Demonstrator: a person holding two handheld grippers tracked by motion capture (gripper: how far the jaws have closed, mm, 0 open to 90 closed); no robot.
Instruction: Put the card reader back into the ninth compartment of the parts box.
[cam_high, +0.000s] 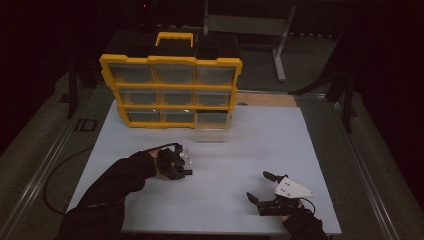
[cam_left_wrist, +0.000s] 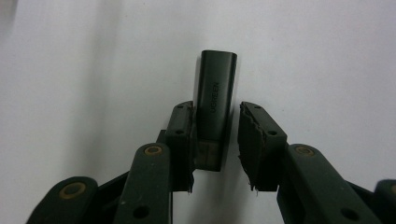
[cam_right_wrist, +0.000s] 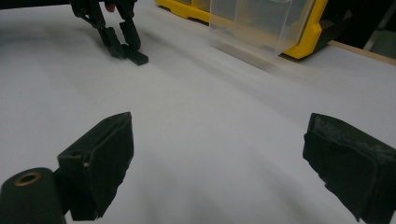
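Observation:
A small black adapter (cam_left_wrist: 215, 100) with faint lettering lies flat on the white tabletop (cam_high: 240, 165). My left gripper (cam_left_wrist: 215, 116) straddles its near end. The left pad (cam_left_wrist: 183, 135) rests against the adapter's side, and a thin strip of table shows between the adapter and the right pad (cam_left_wrist: 254, 140). In the high view the left gripper (cam_high: 186, 167) sits left of centre with the adapter (cam_high: 187, 172) at its tips. My right gripper (cam_high: 257, 186) lies near the front right, jaws wide apart. Nothing is between its pads (cam_right_wrist: 100, 158), and it faces the left gripper (cam_right_wrist: 122, 44) and adapter (cam_right_wrist: 138, 58).
A yellow parts organiser (cam_high: 170, 90) with clear drawers stands upright at the back of the table. One clear drawer (cam_high: 212, 127) is pulled out at its lower right, also seen as the clear drawer (cam_right_wrist: 252, 23) in the right gripper view. A cable (cam_high: 60, 175) trails off the left edge.

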